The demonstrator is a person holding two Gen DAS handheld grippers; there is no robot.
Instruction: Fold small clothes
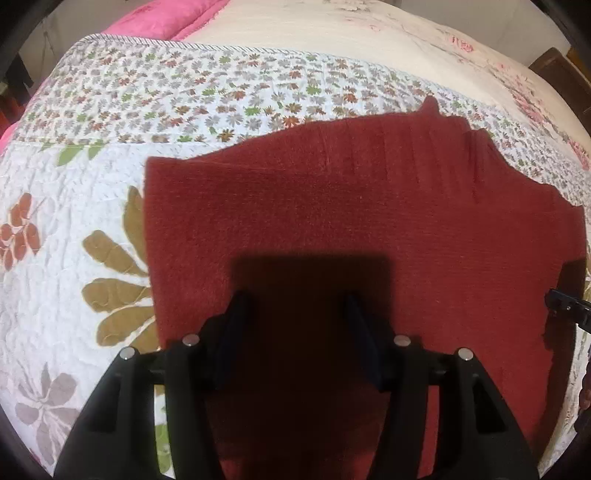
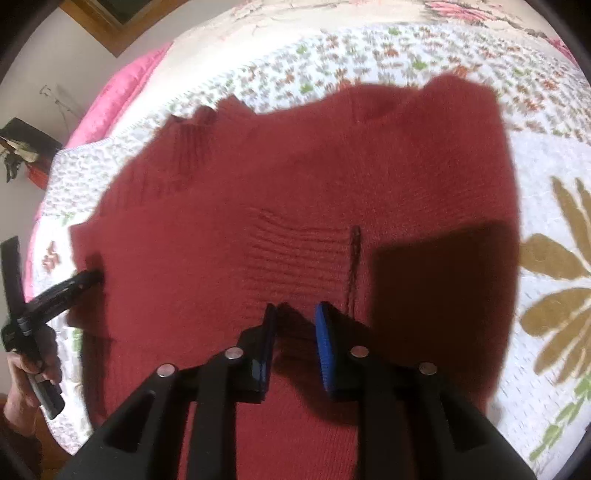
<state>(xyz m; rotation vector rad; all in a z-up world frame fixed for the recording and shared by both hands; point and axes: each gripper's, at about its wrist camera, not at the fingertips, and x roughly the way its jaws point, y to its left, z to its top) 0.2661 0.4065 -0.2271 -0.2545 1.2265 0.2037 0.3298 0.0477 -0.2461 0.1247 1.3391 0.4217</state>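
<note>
A red sweater [image 1: 351, 206] lies spread out flat on a bed, on top of a white quilt [image 1: 74, 206] with flowers on it. The sweater is knit, with thin ribs running across it. Its edges look a bit wavy at the far side. In the right wrist view the red sweater [image 2: 295, 177] fills the middle of the picture, and a dark strand, maybe a thread, lies on it near the blue pad.

The left gripper [image 1: 299, 299] hangs just above the near part of the sweater. Its two black fingers stand wide apart, with nothing between them but the red cloth below. It throws a dark square shadow on the sweater.

The right gripper [image 2: 295, 310] is also over the sweater. Its jaws are spread, but with a smaller gap. A small bump of red cloth sits in the gap. I cannot tell if the pads touch it.

In the right wrist view, the other gripper comes in from the left side, with its tip at the sweater's edge. A hand [image 2: 33, 369] holds its handle.

Past the quilt there is a cream blanket [image 1: 332, 26] with pink flowers and a pink blanket [image 1: 170, 18]. A bit of a wooden frame [image 2: 99, 18] shows at the top left of the right wrist view.
</note>
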